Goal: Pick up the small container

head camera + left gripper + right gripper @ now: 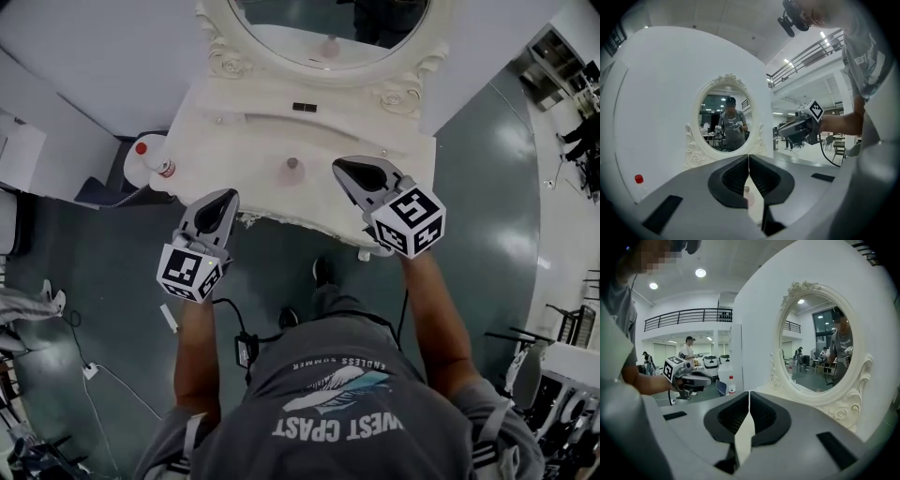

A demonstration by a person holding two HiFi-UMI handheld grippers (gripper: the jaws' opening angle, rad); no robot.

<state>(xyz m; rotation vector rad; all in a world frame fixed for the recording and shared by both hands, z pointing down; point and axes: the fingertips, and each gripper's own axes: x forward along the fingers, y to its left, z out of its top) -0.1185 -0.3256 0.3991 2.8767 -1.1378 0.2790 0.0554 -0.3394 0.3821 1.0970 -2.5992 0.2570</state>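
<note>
Left gripper and right gripper hovering at white vanity table's front edge, small container sitting between them, untouched. Red-capped bottle standing beside table's left edge.

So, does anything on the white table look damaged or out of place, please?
Nothing clearly does. The small container stands upright on the table; only the table's front edge looks ragged, possibly just carved trim.

Left hand-held gripper and right hand-held gripper closed.
</note>
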